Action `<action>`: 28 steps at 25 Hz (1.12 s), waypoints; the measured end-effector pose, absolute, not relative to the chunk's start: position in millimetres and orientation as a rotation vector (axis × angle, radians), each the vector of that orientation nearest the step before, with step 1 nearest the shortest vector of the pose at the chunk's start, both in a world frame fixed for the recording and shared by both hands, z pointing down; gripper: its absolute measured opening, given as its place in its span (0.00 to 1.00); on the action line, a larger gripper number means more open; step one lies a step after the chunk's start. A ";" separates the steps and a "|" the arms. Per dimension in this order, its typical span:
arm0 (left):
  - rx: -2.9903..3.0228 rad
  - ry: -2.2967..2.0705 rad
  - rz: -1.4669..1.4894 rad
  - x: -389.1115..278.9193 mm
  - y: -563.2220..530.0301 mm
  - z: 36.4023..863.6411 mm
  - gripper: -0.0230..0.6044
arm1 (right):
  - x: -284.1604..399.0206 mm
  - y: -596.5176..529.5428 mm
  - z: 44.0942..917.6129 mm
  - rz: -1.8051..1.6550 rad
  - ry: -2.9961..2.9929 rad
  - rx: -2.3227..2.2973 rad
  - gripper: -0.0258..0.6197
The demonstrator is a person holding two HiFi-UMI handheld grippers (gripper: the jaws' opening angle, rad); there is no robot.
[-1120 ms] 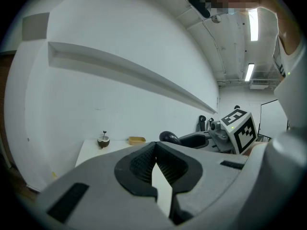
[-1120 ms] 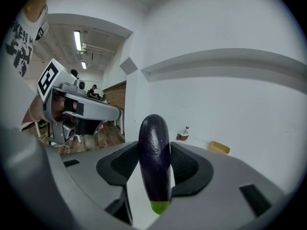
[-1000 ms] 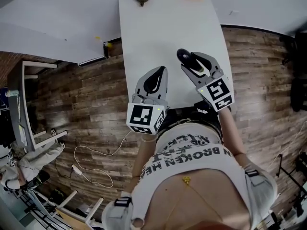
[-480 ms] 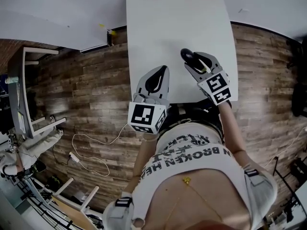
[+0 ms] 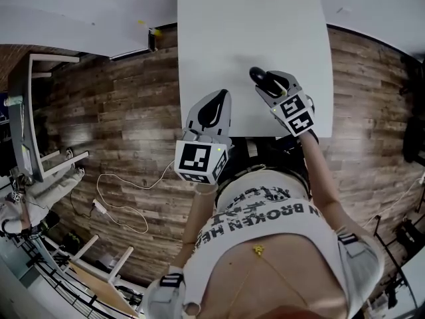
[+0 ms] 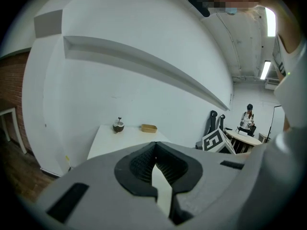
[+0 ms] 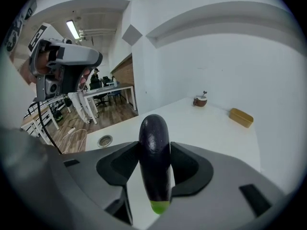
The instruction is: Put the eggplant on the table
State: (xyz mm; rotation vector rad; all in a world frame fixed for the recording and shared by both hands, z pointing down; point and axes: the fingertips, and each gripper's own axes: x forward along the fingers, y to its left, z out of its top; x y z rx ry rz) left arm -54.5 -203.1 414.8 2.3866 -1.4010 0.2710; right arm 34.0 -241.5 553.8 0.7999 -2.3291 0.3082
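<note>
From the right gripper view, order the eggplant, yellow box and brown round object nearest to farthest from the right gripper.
1. eggplant, held between the jaws.
2. yellow box, far right of the table.
3. brown round object, far end, left of the box.

Half-hidden eggplant, cropped table

In the head view the right gripper (image 5: pixel 269 85) covers all of the eggplant (image 5: pixel 257 76) but its dark tip, and the table (image 5: pixel 252 32) runs off the top edge. The far person (image 6: pixel 248 119) in the left gripper view is too small to make out.
</note>
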 end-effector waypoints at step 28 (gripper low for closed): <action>2.323 -1.411 0.289 -67.4 -200.9 436.4 0.05 | 31.9 -231.5 664.4 0.394 -2.109 0.631 0.36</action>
